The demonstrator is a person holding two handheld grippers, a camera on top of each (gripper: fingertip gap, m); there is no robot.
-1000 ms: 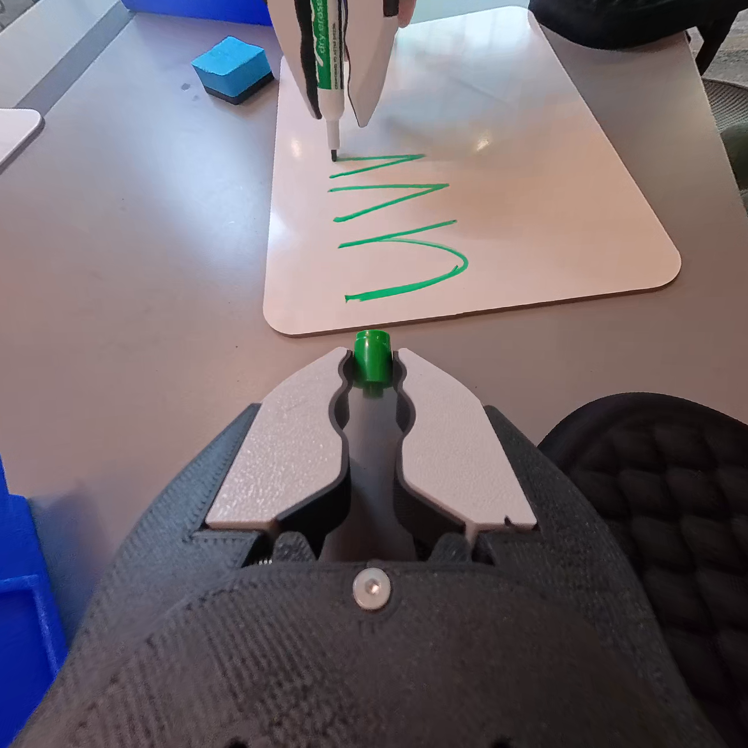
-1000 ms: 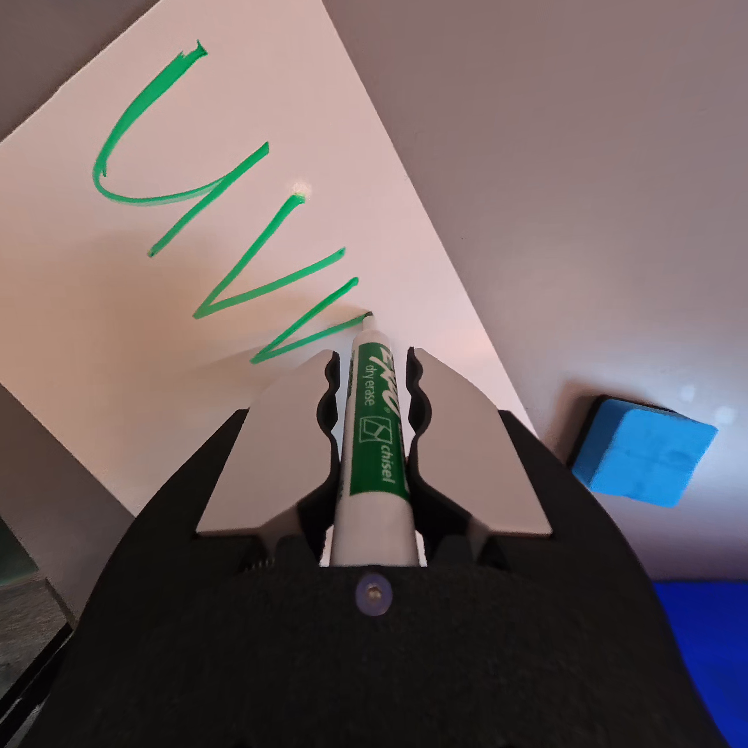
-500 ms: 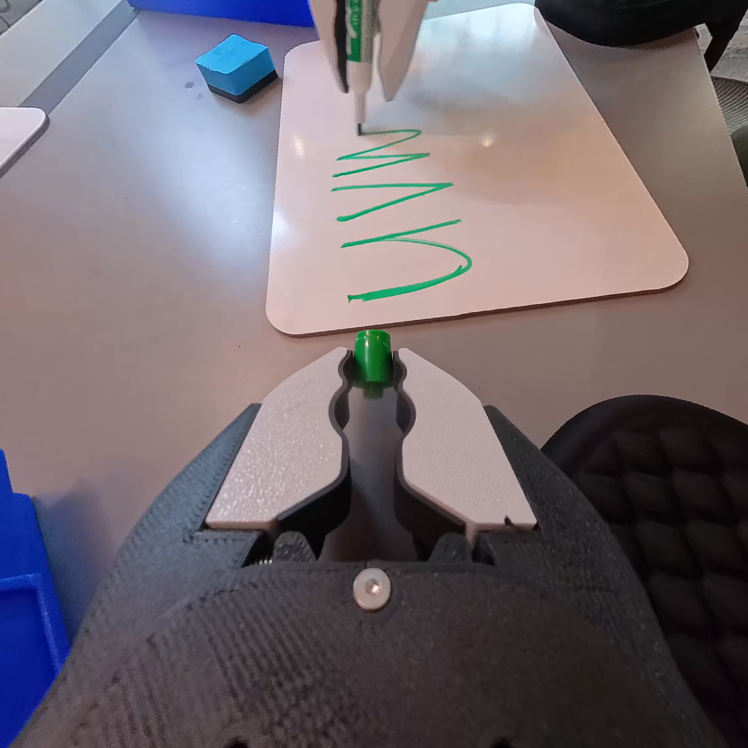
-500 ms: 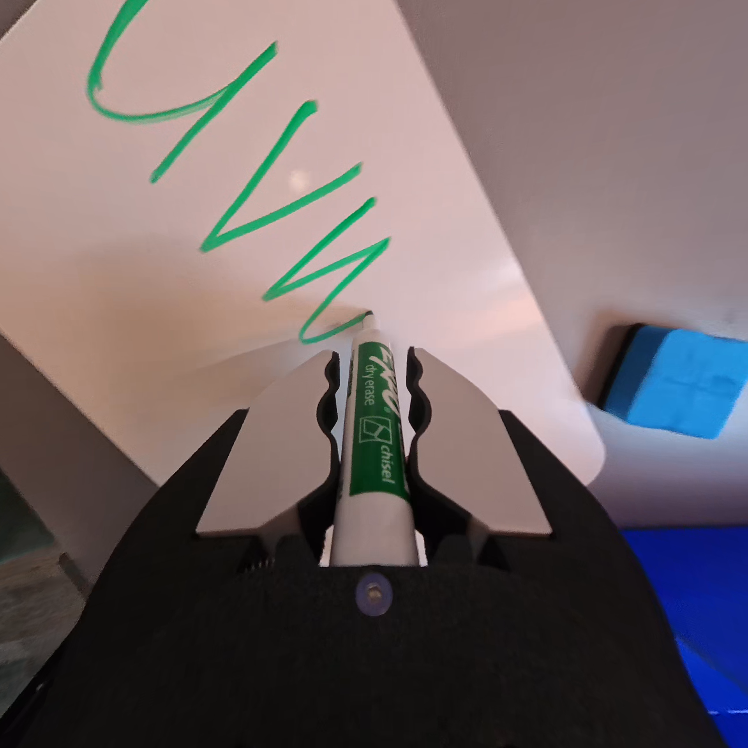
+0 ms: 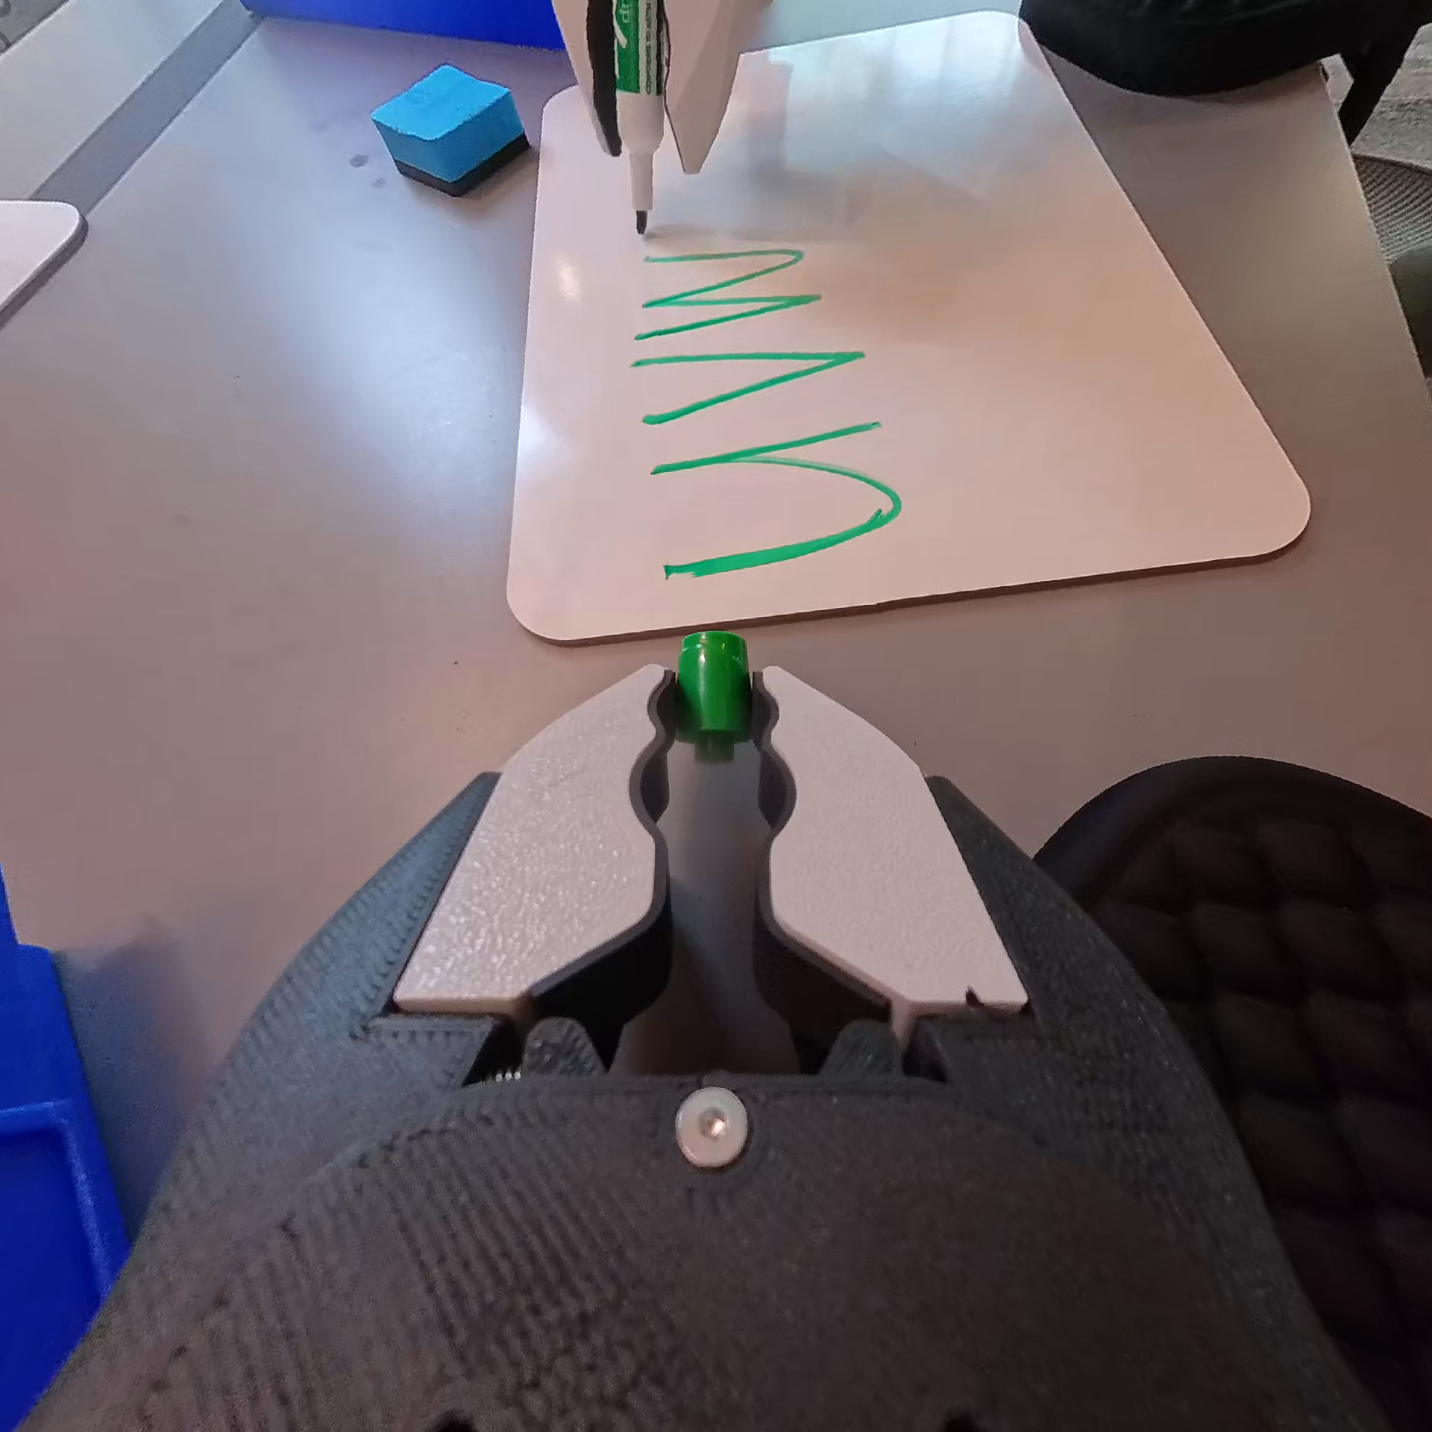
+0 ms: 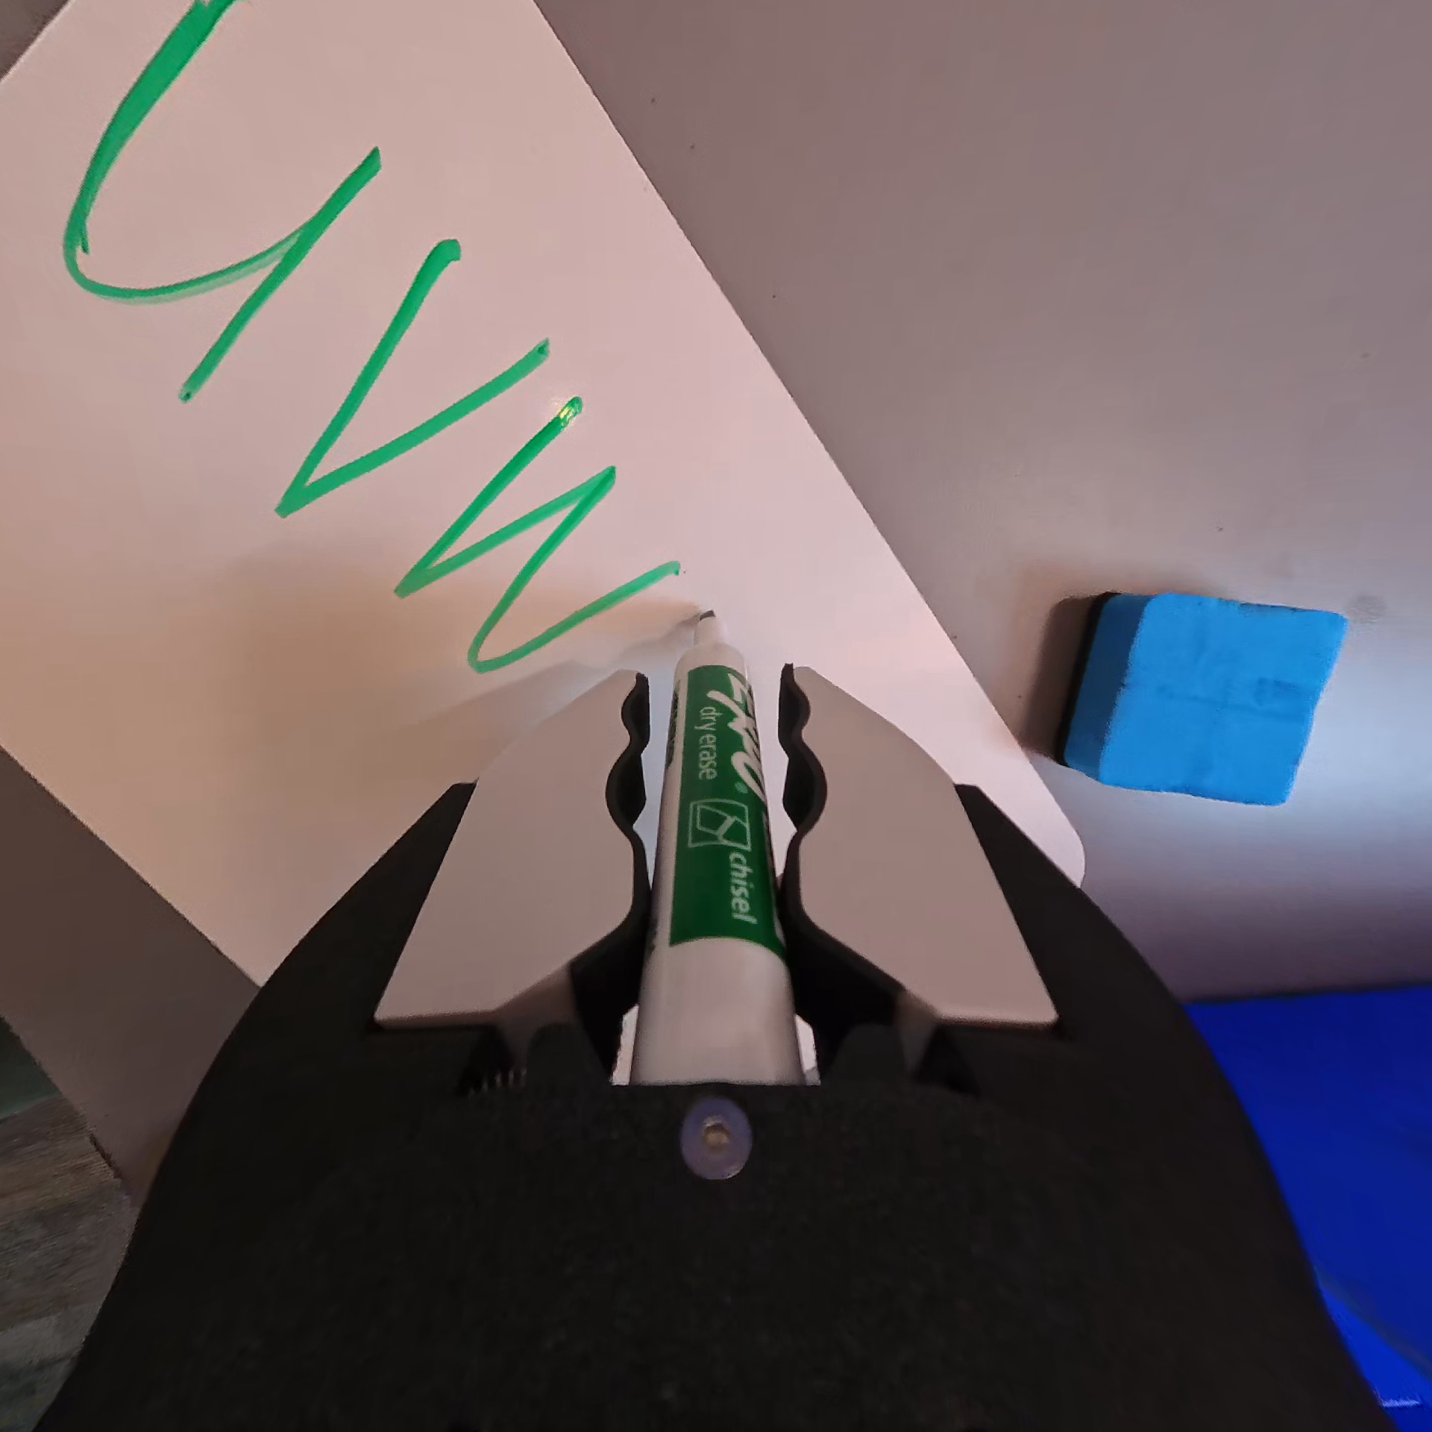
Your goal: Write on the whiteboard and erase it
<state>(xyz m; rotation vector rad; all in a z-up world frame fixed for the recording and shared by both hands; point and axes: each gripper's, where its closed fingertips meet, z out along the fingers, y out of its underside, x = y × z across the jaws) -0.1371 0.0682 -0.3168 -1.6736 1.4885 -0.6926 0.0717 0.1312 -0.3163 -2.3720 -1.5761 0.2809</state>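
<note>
A grey worktop is being shown, with a white whiteboard lying flat on it, marked with green zigzag strokes. A blue bin is being glimpsed at the left edge and a black cushion at the right. A blue eraser is lying just beside the board, apart from it. A green marker is being clamped by the right gripper, its fingers closed on the barrel, its tip at the board just past the last stroke. A green cap is being pinched between the closed fingers of the left gripper, just short of the board's near edge.
</note>
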